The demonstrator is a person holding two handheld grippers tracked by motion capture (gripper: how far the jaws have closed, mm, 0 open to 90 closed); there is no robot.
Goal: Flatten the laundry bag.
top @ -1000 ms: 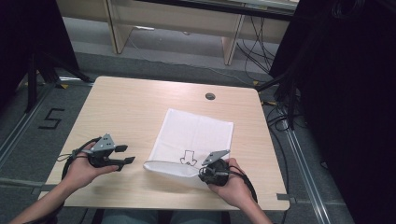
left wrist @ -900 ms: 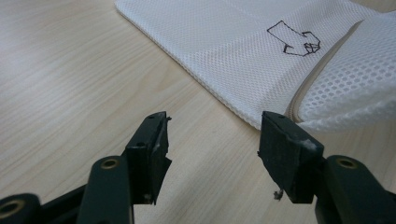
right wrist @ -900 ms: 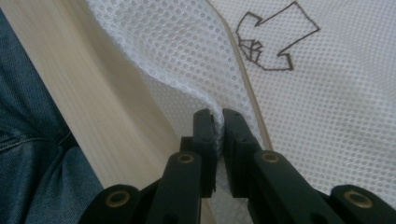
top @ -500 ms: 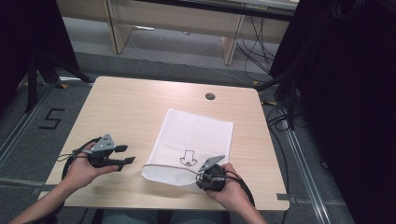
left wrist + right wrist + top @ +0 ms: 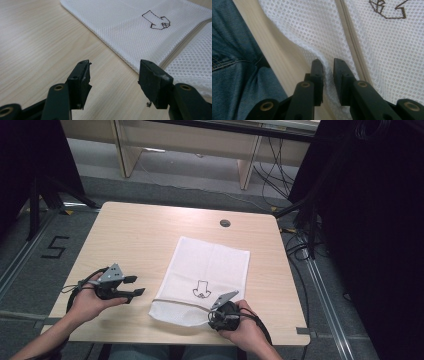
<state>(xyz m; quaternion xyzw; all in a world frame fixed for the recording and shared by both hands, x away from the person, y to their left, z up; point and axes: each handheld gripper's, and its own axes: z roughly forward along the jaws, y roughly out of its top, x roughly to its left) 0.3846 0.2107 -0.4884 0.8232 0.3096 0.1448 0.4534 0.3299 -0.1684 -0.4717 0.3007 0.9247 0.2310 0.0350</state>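
**Mesh bag at the near edge, one corner between the right fingers**

One white mesh bag [image 5: 207, 275] lies flat on the surface [image 5: 145, 235], right of centre, its near end reaching almost to the person's edge. It has one zip [image 5: 352, 42] running across near that end and one small arrow drawing [image 5: 202, 290] just beyond the zip.

It looks light, soft and limp: it should fold and drag rather than lift as a sheet, and the open weave should give the pads good purchase. Best places to take hold, I judge, are the hemmed near edge or the zip line, where the cloth is thicker.

The right gripper [image 5: 327, 65] is at the near right corner, a raised fold of mesh standing between its fingers. They have just been opening, and a narrow gap shows on either side of the fold, so the pinch looks released rather than firm.

The left gripper [image 5: 113, 75] rests on the bare surface left of the bag, fingers spread wide with nothing between them, pointing at the bag's long edge.
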